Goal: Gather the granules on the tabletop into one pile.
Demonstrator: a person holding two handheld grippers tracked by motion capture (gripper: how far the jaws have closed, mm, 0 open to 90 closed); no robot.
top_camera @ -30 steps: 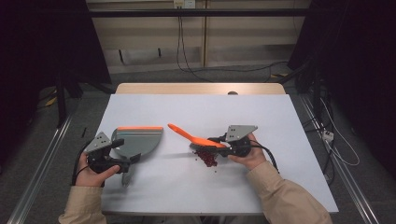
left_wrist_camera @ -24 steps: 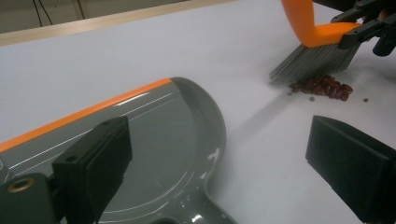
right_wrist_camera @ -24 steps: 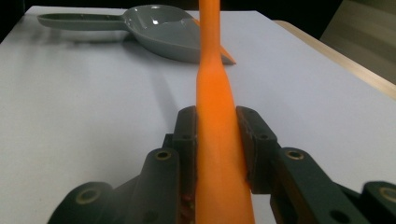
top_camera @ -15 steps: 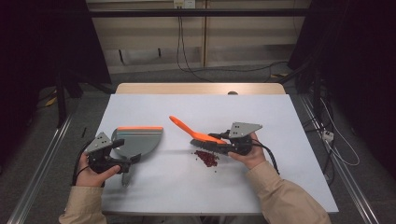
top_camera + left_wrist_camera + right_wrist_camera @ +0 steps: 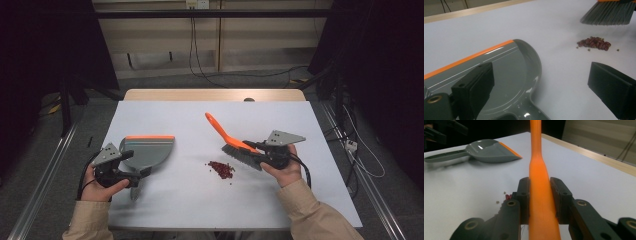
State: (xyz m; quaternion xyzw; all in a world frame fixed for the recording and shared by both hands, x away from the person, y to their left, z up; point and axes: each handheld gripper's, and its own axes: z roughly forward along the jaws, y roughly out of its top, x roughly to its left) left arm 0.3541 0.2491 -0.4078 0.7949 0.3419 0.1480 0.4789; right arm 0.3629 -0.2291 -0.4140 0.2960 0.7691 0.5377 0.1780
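A grey dustpan (image 5: 147, 150) with an orange lip lies flat on the white table (image 5: 175, 115), its handle pointing toward the person. My left gripper (image 5: 135, 175) stands open, its jaws wide apart on either side of the dustpan's (image 5: 506, 67) handle base without pressing it. My right gripper (image 5: 252, 147) is shut on the orange handle of a brush (image 5: 225, 135), whose grey bristles (image 5: 242, 157) hang just right of a small pile of red beans (image 5: 221, 169). In the right gripper view, the pads (image 5: 524, 195) clamp the brush handle (image 5: 537, 170). The beans (image 5: 595, 43) lie below the bristles (image 5: 609, 16).
A few stray beans lie around the pile. A wooden strip (image 5: 215, 95) borders the table's far edge. Cables run across the floor behind, and metal rails flank the table. Bare white tabletop lies between the dustpan and the beans.
My right gripper has carried the brush to the right and slightly up, off the beans, leaving the pile uncovered. The left gripper and the dustpan have stayed put.
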